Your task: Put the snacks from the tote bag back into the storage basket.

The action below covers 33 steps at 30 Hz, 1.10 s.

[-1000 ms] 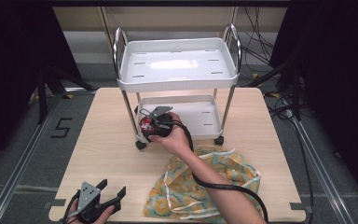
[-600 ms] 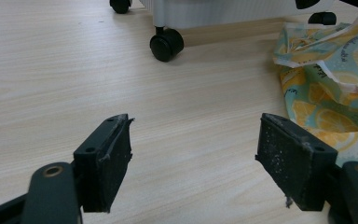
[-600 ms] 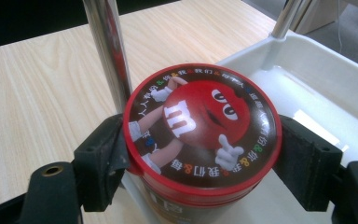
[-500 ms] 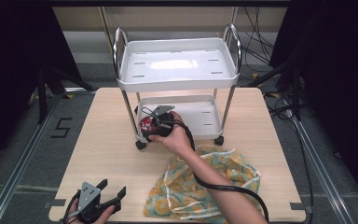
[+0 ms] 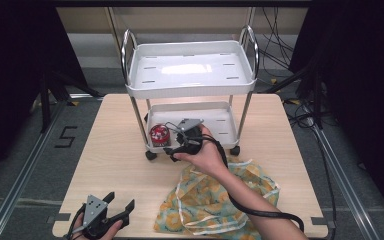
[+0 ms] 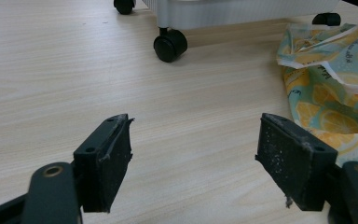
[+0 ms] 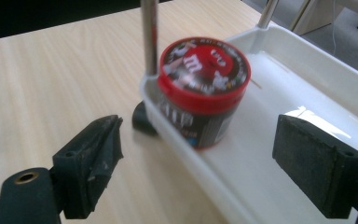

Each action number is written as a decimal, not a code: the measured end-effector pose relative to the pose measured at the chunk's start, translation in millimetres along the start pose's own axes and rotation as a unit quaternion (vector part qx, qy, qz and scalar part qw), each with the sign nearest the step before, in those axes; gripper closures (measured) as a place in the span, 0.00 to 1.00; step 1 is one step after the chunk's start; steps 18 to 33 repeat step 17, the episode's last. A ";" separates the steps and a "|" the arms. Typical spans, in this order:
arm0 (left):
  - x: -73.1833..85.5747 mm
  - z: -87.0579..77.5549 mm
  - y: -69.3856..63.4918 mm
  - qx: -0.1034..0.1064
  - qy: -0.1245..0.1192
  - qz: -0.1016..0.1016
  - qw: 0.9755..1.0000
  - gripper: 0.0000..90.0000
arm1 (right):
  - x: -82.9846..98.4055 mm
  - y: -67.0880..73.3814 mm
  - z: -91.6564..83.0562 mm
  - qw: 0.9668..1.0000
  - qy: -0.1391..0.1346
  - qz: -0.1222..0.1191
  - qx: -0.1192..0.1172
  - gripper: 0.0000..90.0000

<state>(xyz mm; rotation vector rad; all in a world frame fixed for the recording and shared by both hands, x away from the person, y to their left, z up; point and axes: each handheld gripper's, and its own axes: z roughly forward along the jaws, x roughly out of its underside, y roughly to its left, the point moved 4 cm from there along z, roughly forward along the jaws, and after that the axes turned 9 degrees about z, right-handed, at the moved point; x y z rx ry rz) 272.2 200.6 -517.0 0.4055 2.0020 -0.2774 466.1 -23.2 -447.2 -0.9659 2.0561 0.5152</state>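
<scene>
Red-lidded jar [image 7: 200, 88] was seen upright, lid up, axis vert., in cart's lower tray [image 7: 307, 107] corner. Right claw [image 7: 214, 163] wide open, empty, just short of jar. Left claw [image 6: 198, 158] wide open, empty, over counter [image 6: 74, 79].

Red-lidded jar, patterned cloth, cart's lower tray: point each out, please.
red-lidded jar [image 7: 204, 65]: right gripper view, top of its lid.
patterned cloth [image 5: 215, 202]: high view, middle of the crumpled fabric.
cart's lower tray [image 5: 217, 120]: high view, bare white floor.
</scene>
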 end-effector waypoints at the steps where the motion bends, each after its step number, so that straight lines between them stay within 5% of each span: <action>1: -0.6 0.1 2.8 -0.001 -0.001 0.020 1.000 0.28 | 3.2 1.1 -4.4 1.000 0.000 0.001 -0.004 0.18; 12: -1.0 2.1 4.2 -0.009 -0.004 0.027 1.000 0.28 | 54.4 -0.9 -49.4 1.000 0.002 -0.005 -0.021 0.23; 17: -0.4 2.5 5.0 -0.015 0.007 0.029 0.999 0.28 | 71.0 -2.3 -61.4 1.000 -0.007 0.016 -0.025 0.24; 33: -0.4 2.5 5.0 -0.015 0.007 0.029 0.999 0.28 | 71.0 -2.3 -61.4 1.000 -0.007 0.016 -0.025 0.24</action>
